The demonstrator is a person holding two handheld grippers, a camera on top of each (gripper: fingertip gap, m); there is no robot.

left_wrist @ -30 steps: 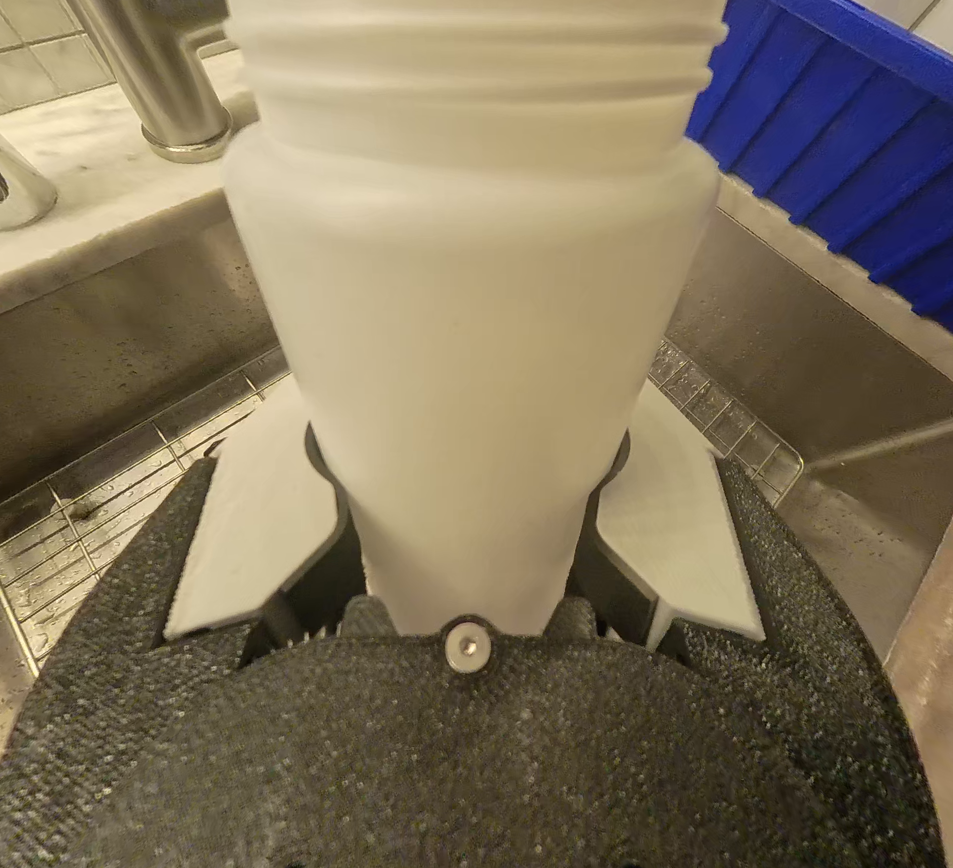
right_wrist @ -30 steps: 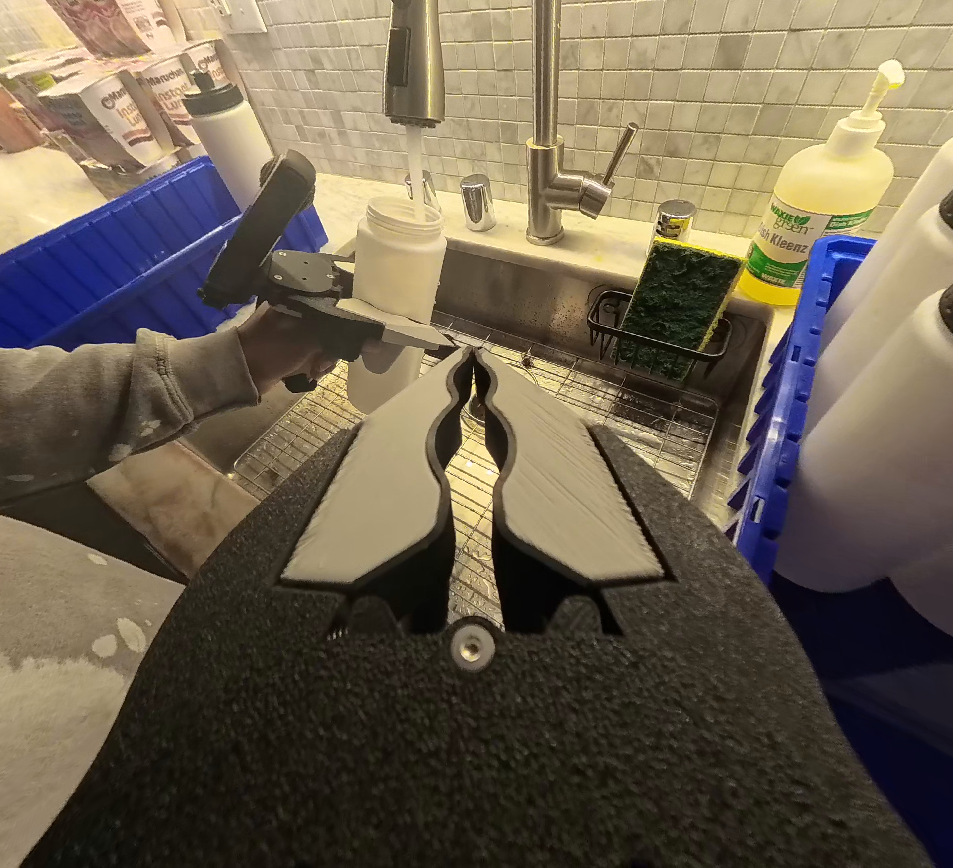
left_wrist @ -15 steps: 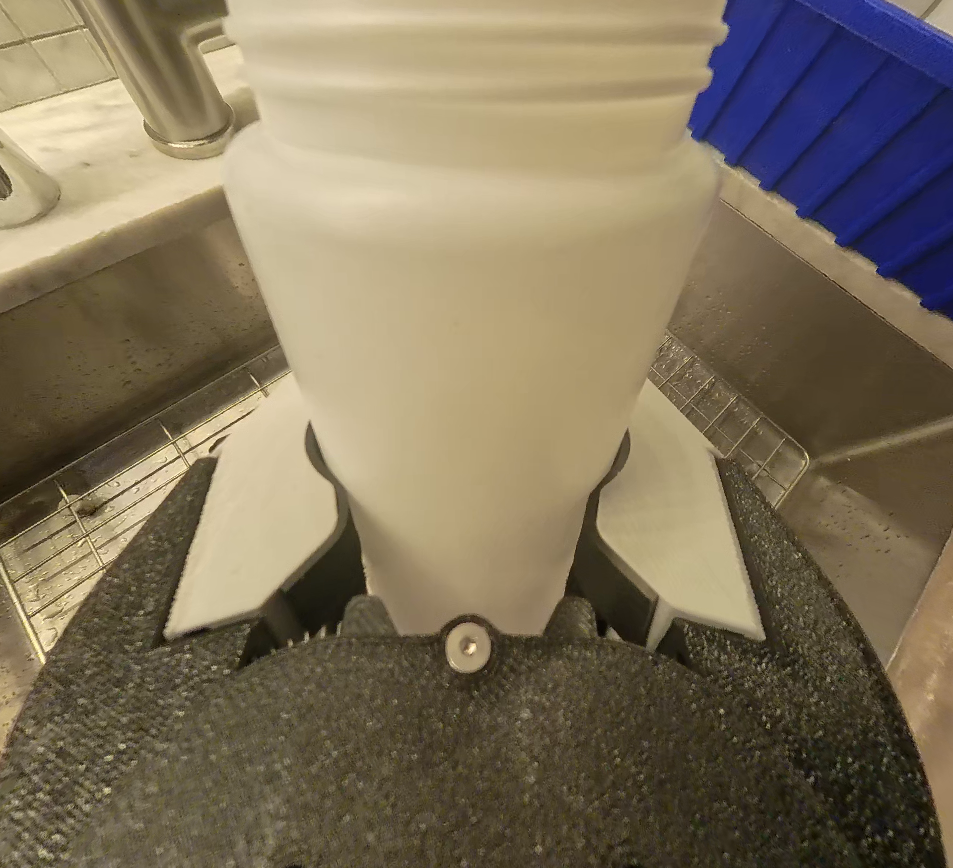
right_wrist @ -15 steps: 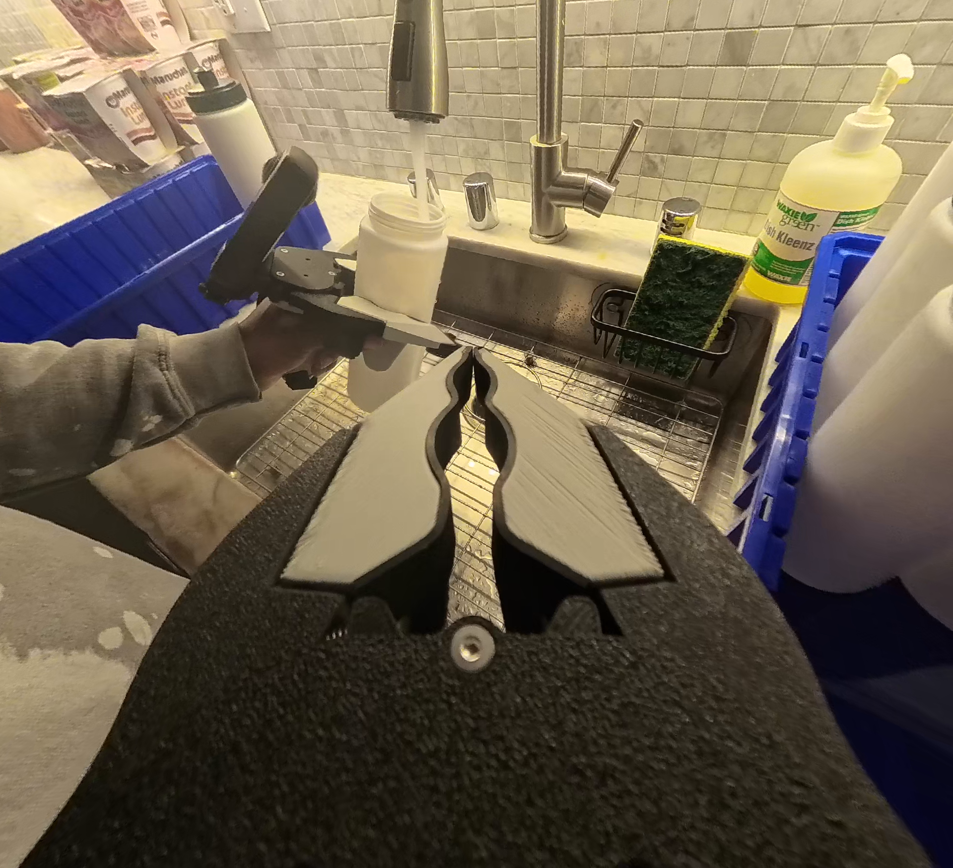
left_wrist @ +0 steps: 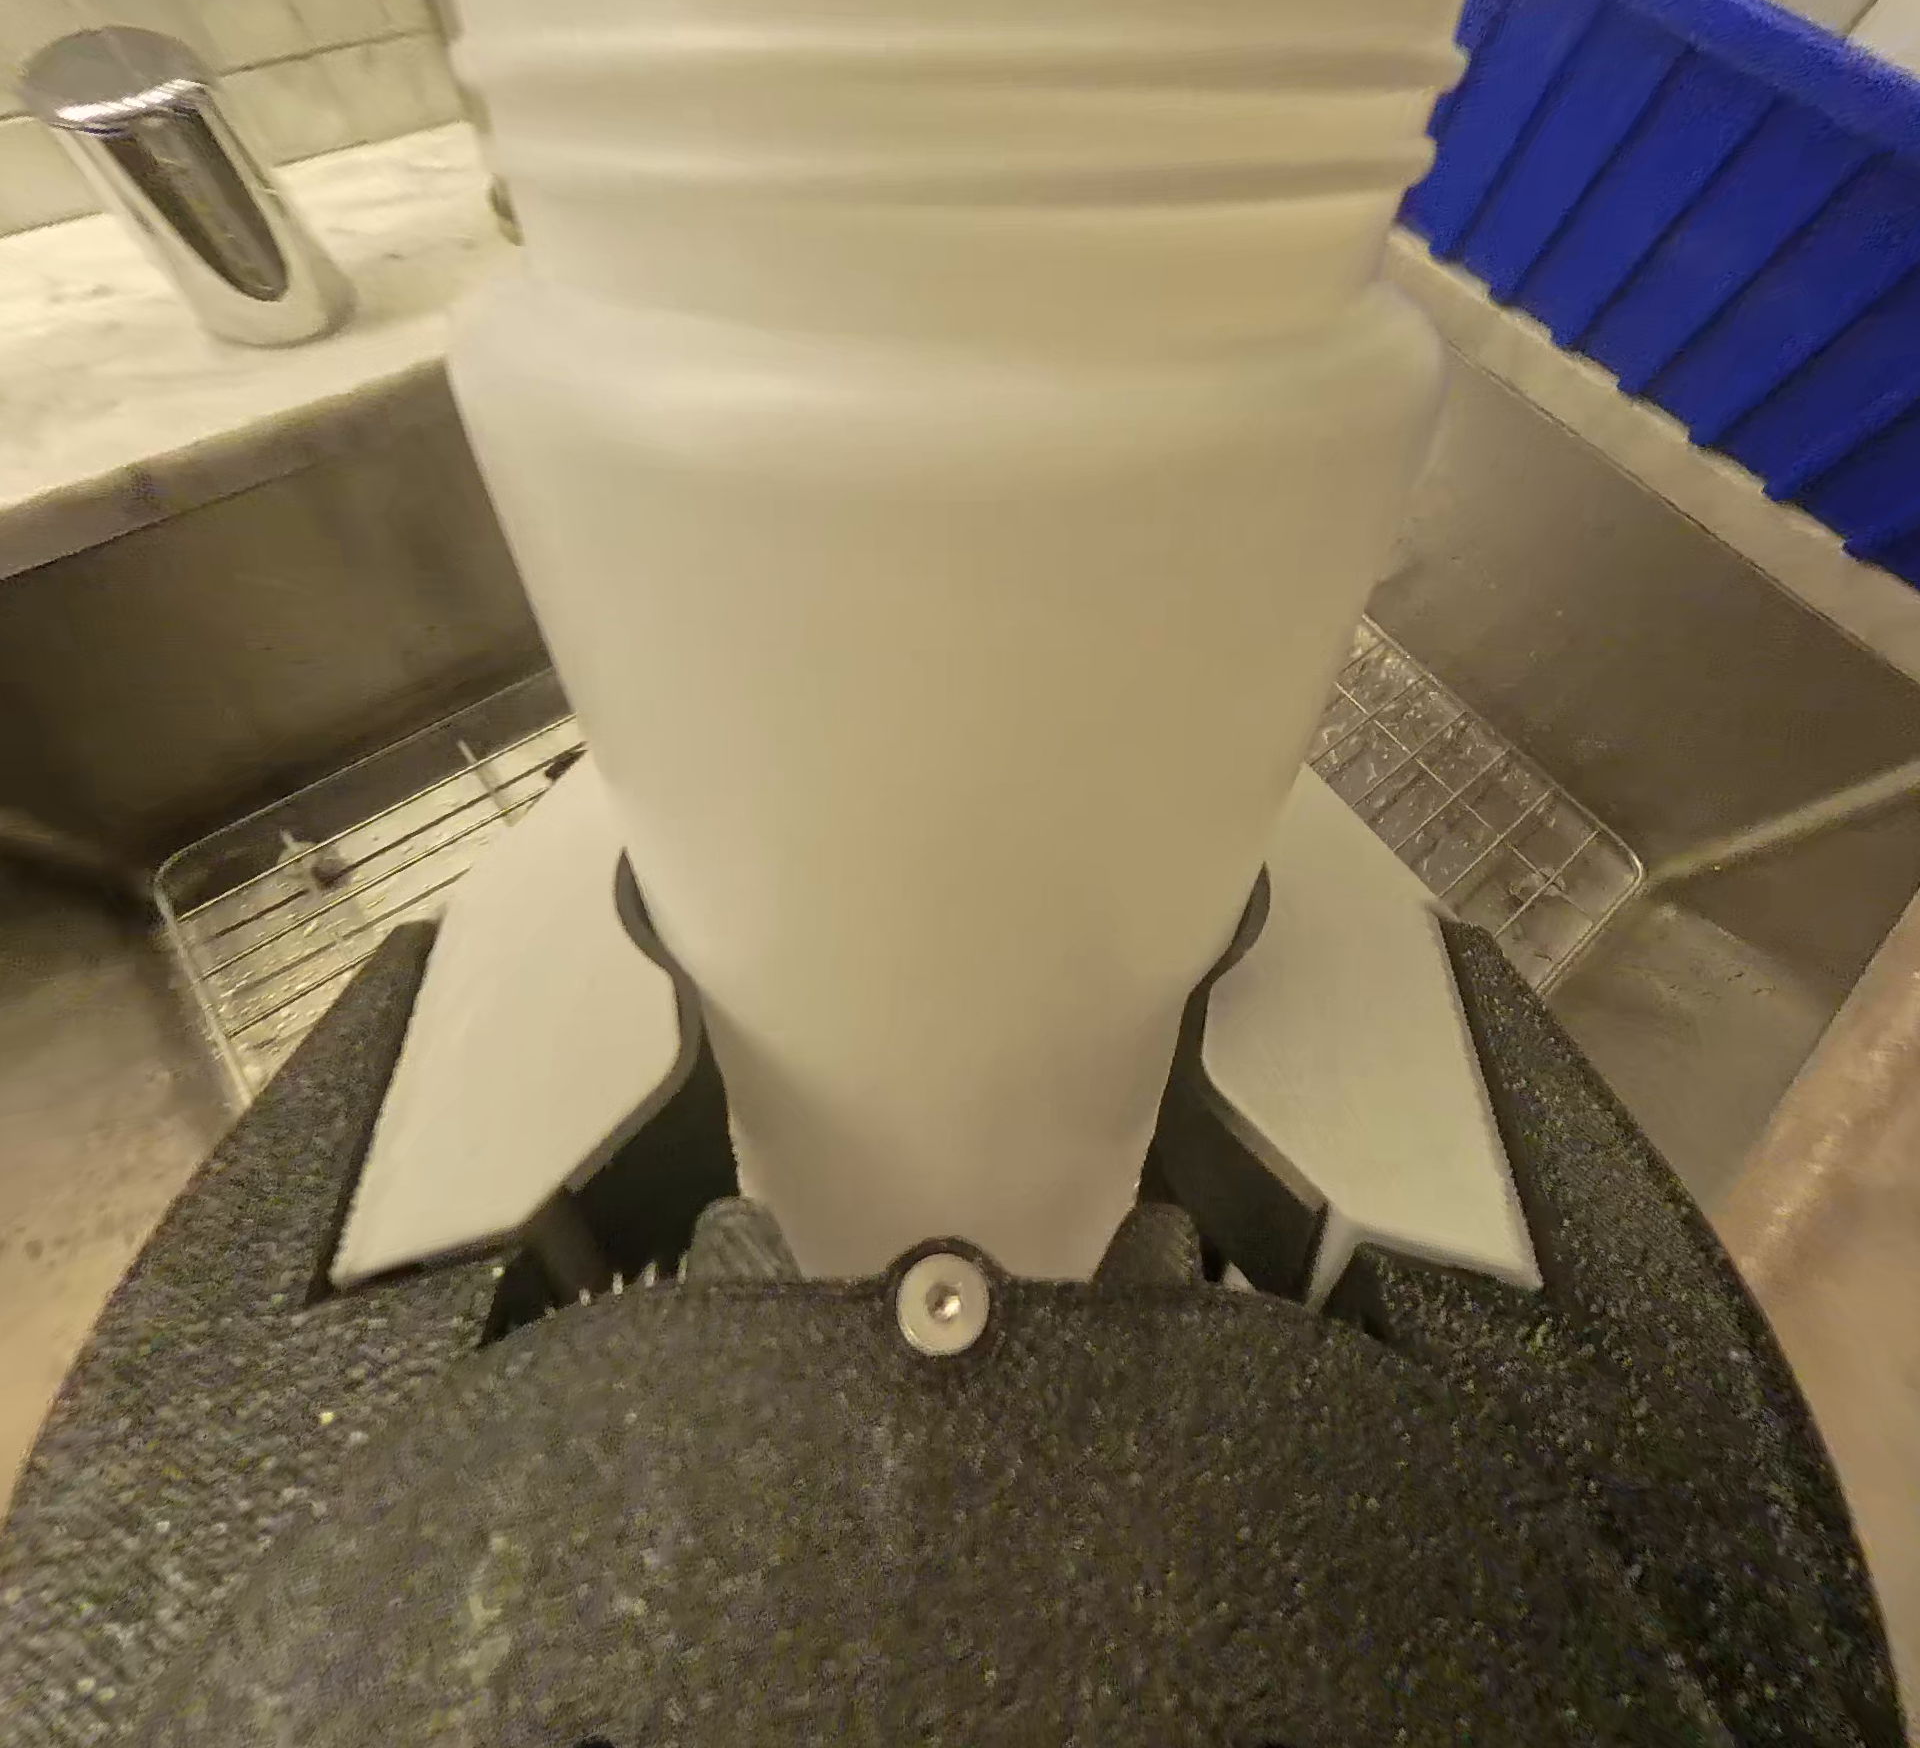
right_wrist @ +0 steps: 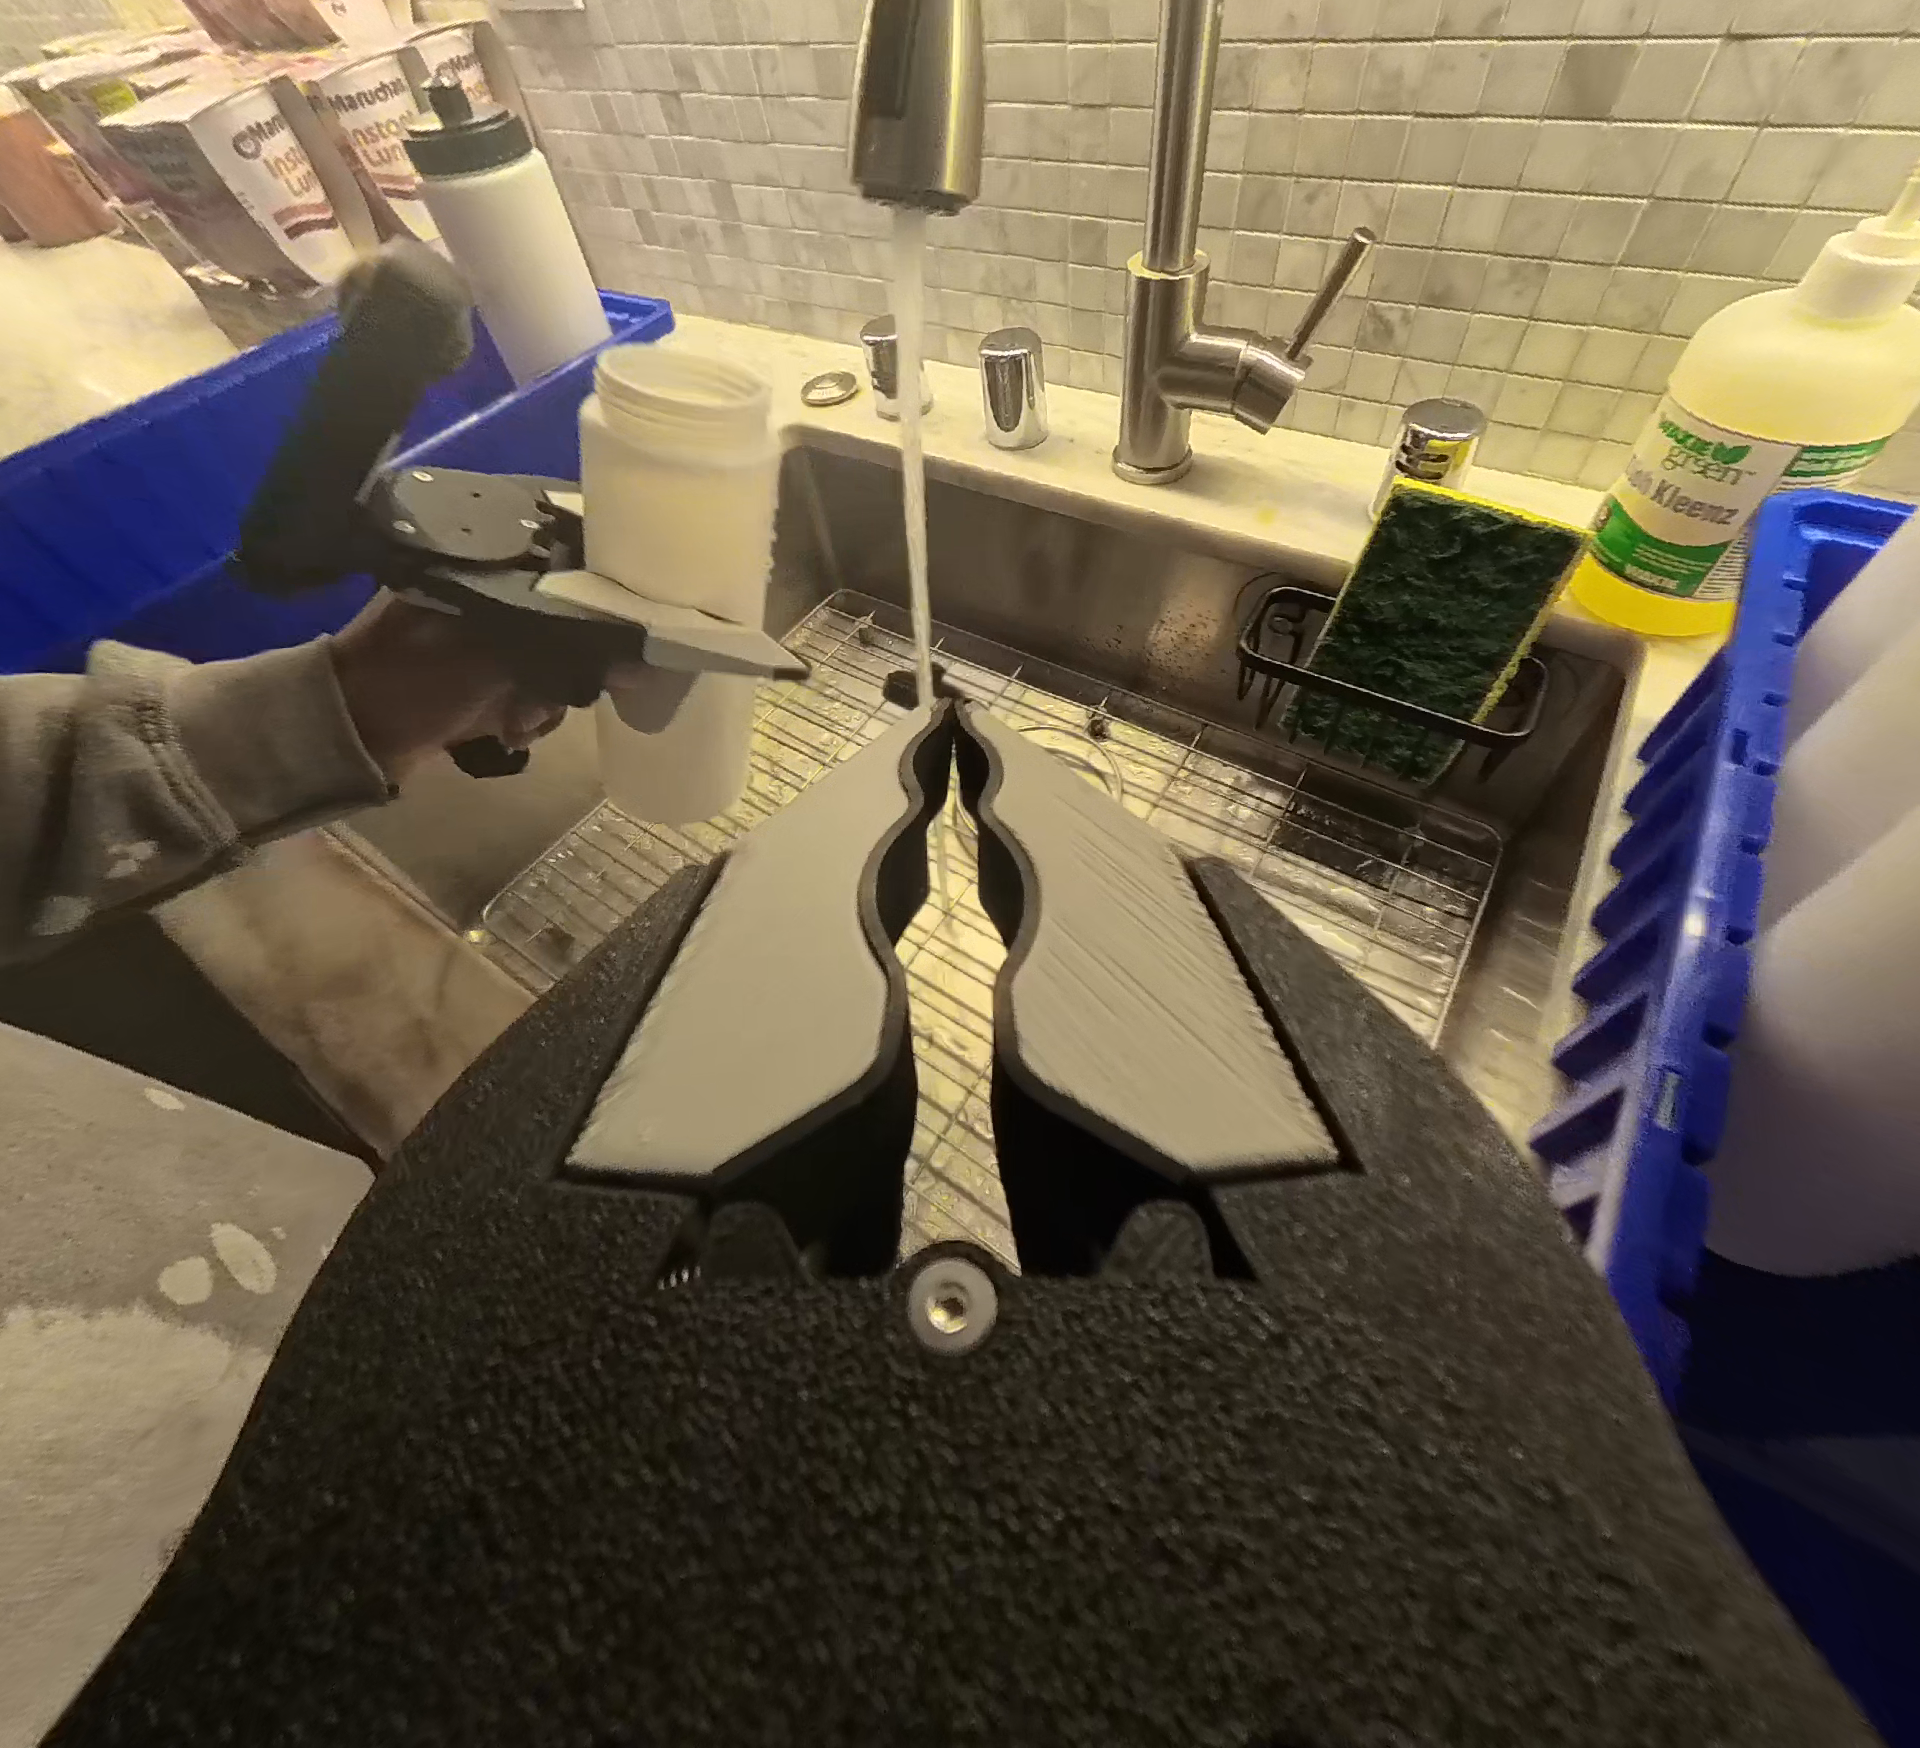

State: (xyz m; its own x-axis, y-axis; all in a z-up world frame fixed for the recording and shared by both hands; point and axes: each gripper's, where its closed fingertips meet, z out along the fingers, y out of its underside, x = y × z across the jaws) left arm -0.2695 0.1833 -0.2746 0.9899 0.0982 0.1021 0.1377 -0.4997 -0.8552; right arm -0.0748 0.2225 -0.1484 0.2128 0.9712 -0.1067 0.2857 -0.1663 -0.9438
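Note:
My left gripper (left_wrist: 935, 877) is shut on a white open-topped plastic jar (left_wrist: 935, 555) with a threaded neck and holds it upright above the steel sink (left_wrist: 1683, 576). In the right wrist view the jar (right_wrist: 675, 493) and the left gripper (right_wrist: 665, 649) are just left of the water stream (right_wrist: 914, 472). The stream runs from the faucet spray head (right_wrist: 920, 36) down onto the wire grid (right_wrist: 1299, 825). My right gripper (right_wrist: 954, 711) is shut and empty, above the grid near the foot of the stream.
A green sponge (right_wrist: 1423, 618) stands in a black caddy on the sink's back wall, with a yellow soap bottle (right_wrist: 1745, 472) beside it. A blue bin (right_wrist: 1662, 867) of white bottles is on the right. Another blue bin (right_wrist: 135, 493), a white flask (right_wrist: 509, 264) and cups (right_wrist: 239, 171) are on the left.
The left gripper has carried the jar leftward out from under the running water. The stream now falls straight onto the sink grid. The right gripper stays shut.

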